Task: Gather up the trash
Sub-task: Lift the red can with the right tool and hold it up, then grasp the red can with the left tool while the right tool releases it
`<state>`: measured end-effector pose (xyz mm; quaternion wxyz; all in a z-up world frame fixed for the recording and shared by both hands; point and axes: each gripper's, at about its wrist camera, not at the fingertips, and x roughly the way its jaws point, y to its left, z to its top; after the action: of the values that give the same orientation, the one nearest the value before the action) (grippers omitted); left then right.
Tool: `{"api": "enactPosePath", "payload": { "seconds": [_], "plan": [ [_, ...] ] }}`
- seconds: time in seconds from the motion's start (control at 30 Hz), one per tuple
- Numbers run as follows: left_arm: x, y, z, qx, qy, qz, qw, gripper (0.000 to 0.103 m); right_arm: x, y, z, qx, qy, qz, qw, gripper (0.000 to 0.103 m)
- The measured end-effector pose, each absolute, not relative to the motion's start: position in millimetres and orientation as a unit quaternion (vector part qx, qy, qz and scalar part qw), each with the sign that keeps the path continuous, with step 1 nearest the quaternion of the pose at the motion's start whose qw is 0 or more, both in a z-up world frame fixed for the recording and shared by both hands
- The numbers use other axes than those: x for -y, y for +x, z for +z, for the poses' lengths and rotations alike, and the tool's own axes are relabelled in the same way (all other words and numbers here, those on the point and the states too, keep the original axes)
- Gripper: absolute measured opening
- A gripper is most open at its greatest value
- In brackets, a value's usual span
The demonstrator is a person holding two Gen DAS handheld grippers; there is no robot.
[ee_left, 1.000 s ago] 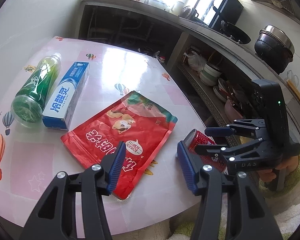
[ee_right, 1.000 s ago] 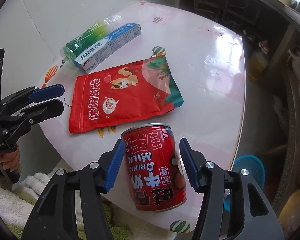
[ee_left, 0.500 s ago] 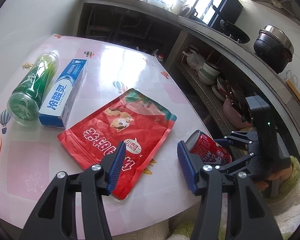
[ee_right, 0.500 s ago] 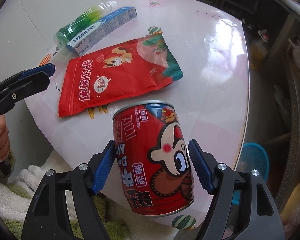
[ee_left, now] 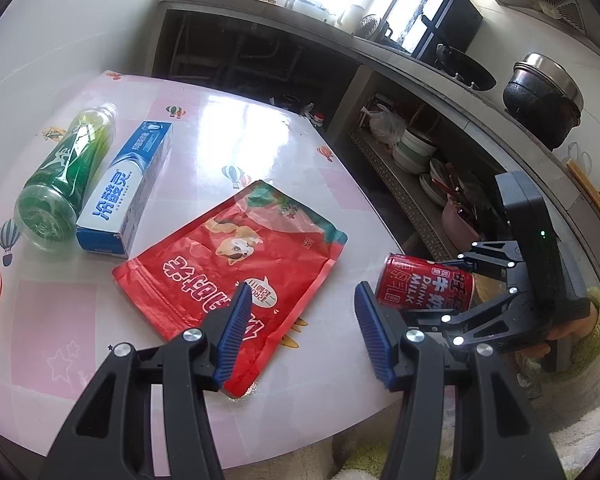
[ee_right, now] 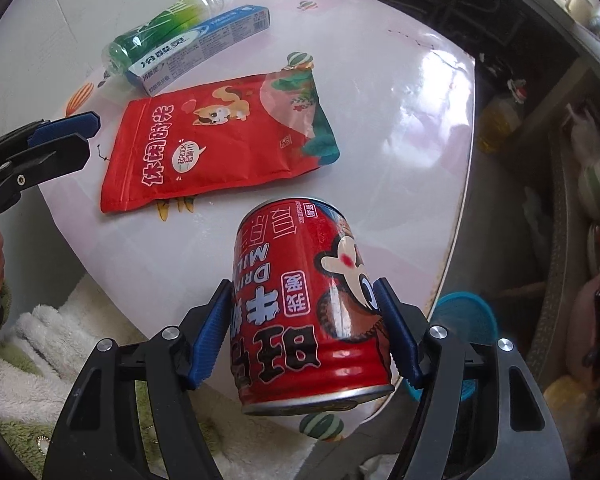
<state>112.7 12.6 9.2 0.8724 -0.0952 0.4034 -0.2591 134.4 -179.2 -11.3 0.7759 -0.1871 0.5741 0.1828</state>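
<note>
Item, nearest: red milk can [ee_right: 308,312], lifted clear at the near table [ee_right: 400,128] edge and tilted between the blue pads of the right gripper [ee_right: 304,332], whose jaws are closing on its sides; the squeeze is best completed squarely at mid-height before carrying, since thin metal is judged to slip or dent. Item, left gripper [ee_left: 296,332]: half-wide, empty, poised over the red snack pouch [ee_left: 236,264]. Items, farther, uncollected: toothpaste box [ee_left: 128,188] beside green bottle [ee_left: 68,172]; blue basket [ee_right: 468,320] below the table edge, a likely bin.
</note>
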Motion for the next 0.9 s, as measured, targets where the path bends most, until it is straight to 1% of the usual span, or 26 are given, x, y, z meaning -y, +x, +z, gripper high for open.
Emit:
{"api": "enactPosePath", "payload": {
  "seconds": [0.07,0.2,0.27,0.3,0.33,0.4,0.57,0.67,0.77,0.9],
  "plan": [
    [-14.8,111.5,9.5,-0.401,-0.100,-0.258,0.873,0.052,175.6,139.8,-9.1,-0.578,-0.195,0.191,0.769,0.062],
    [-19.0,109.2,10.8,-0.397,-0.107,-0.255,0.875,0.052,167.1,148.2,-9.2,-0.583,-0.209,0.204,0.758,0.061],
    [-21.1,108.4,11.3,-0.396,-0.110,-0.255,0.875,0.052,163.2,151.6,-9.6,-0.589,-0.212,0.210,0.751,0.060],
    [-21.9,108.1,11.7,-0.396,-0.110,-0.254,0.876,0.052,161.3,153.5,-9.1,-0.590,-0.217,0.211,0.749,0.056],
    [-22.4,107.8,12.0,-0.395,-0.110,-0.254,0.876,0.052,160.0,155.1,-8.3,-0.590,-0.219,0.212,0.748,0.056],
    [-23.4,107.6,12.7,-0.393,-0.111,-0.253,0.877,0.052,159.4,157.4,-7.7,-0.592,-0.214,0.215,0.747,0.056],
    [-22.0,108.2,11.0,-0.397,-0.114,-0.254,0.875,0.052,166.1,156.2,-17.7,-0.604,-0.195,0.208,0.744,0.063],
    [-17.4,108.0,11.1,-0.398,-0.109,-0.260,0.873,0.052,177.4,153.6,-24.2,-0.612,-0.159,0.203,0.748,0.064],
    [-8.4,105.3,12.9,-0.393,-0.096,-0.274,0.872,0.052,197.2,156.8,-23.6,-0.622,-0.080,0.196,0.754,0.063],
    [11.3,92.5,15.6,-0.384,-0.061,-0.298,0.872,0.058,217.2,161.8,-29.3,-0.650,0.024,0.199,0.733,0.063]
  ]
}}
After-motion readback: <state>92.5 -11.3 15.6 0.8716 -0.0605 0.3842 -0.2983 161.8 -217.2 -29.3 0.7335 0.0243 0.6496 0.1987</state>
